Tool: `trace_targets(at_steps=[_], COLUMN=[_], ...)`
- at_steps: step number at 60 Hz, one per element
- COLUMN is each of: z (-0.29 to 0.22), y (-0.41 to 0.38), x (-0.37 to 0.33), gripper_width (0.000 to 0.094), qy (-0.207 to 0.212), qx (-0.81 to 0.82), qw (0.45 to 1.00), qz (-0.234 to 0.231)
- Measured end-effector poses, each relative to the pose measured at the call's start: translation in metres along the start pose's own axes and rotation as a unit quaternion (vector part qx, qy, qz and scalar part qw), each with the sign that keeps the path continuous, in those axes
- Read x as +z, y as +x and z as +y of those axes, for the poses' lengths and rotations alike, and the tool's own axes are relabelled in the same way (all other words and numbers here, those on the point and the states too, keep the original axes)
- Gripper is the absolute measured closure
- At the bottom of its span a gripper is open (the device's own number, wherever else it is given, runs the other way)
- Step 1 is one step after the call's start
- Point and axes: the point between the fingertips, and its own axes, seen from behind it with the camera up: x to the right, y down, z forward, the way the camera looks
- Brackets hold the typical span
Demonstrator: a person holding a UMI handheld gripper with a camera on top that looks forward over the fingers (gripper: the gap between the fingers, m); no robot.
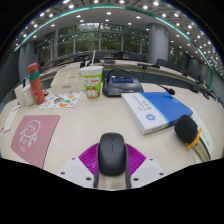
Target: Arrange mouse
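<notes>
The tabletop [75,125] was the largest thing in sight, a pale surface spreading away from the gripper toward a big office room with rows of ceiling lights and tall windows at twelve o'clock. On it, out at nine o'clock from the gripper, lay a dull red mat [36,138] with white line drawings. At two o'clock lay a blue and white book [155,110], flat, with a dark notebook [124,84] farther off at about one o'clock. Just beside the book, at three o'clock, sat a black and yellow rounded thing [187,128], too small to tell what it was. A green and white cup [92,79] stood upright at twelve o'clock, well beyond the fingers. At ten o'clock a red bottle [35,84] stood upright next to a white container [24,95], with some coloured papers [62,100] lying flat just beside them.

The black mouse [111,152] lay at six o'clock on the tabletop, right between the gripper's two fingers, its long side pointing straight ahead. The gripper [111,160] had its purple pads [89,157] close at either side of the mouse; whether they pressed on it or left a small gap could not be told.
</notes>
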Motion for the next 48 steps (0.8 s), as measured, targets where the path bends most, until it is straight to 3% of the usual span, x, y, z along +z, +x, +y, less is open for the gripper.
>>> trace_targets(at_steps=[6, 13, 25, 35, 48], z=[-0.016, -0.072, -0.158, -0.139, -0.04], y=[-0.004, -0.026, -0.133, -0.243, -0.312], x=[-0.013, -0.051, -0.112, -0.086, -0.022], gripper_width=[0.0593, 0.0595, 0.0595, 0.0596, 0.059], qy=[0.008, 0.059, 0.128, 0.099, 0.014], qx=[0.009, 0.008, 0.003, -0.013, -0.019], qw=[1.0, 0.998, 0.992, 0.994, 0.997], qz=[0.013, 0.033, 0.005, -0.047, -0.067])
